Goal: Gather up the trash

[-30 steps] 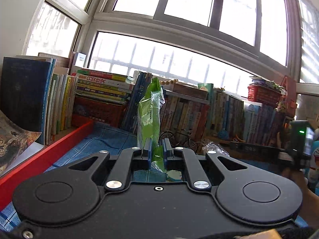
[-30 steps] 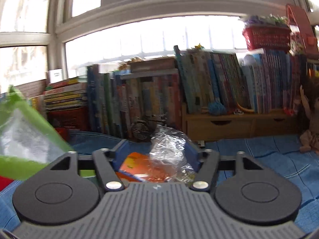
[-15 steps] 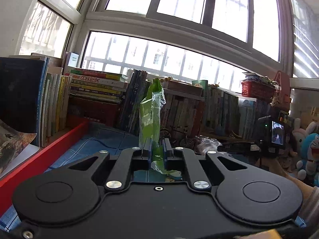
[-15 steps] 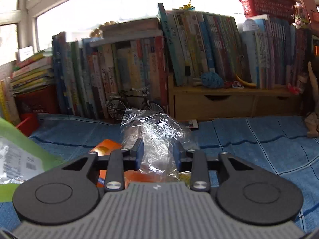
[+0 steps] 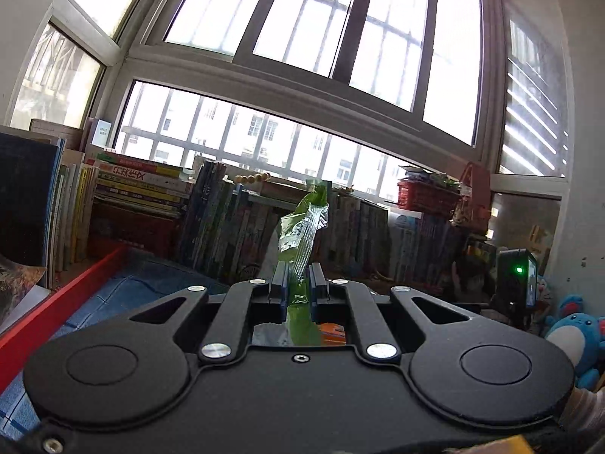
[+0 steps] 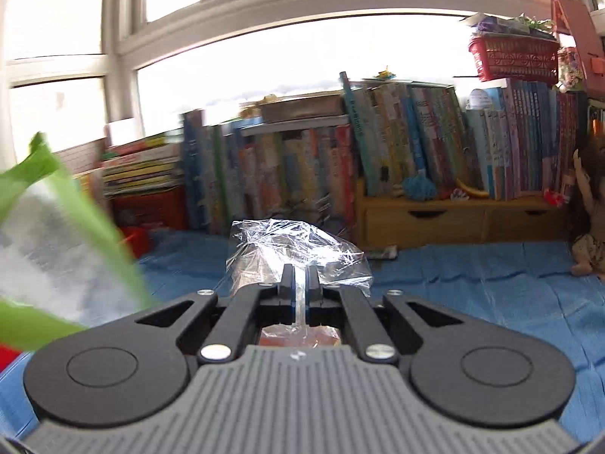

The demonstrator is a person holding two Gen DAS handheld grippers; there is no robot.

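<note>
My left gripper [image 5: 299,278] is shut on a green and clear plastic wrapper [image 5: 302,227], which stands up and leans right above the fingers. The same green wrapper [image 6: 49,234] fills the left edge of the right wrist view, blurred. My right gripper [image 6: 300,280] is shut on a crumpled clear plastic bag [image 6: 295,253], lifted above the blue cloth [image 6: 472,276]. An orange packet [image 6: 298,335] shows below the right gripper's fingers, and an orange packet [image 5: 332,333] also peeks out under the left one.
Rows of books [image 6: 378,151] line the back below the window. A wooden drawer unit [image 6: 453,223] stands at right, a red basket [image 6: 514,56] on top of books. A red tray edge [image 5: 56,310] runs at left. Blue plush toys [image 5: 574,340] sit at far right.
My right gripper has shut on the clear bag and lifted it. My left gripper has tilted upward with the green wrapper, which now leans right.
</note>
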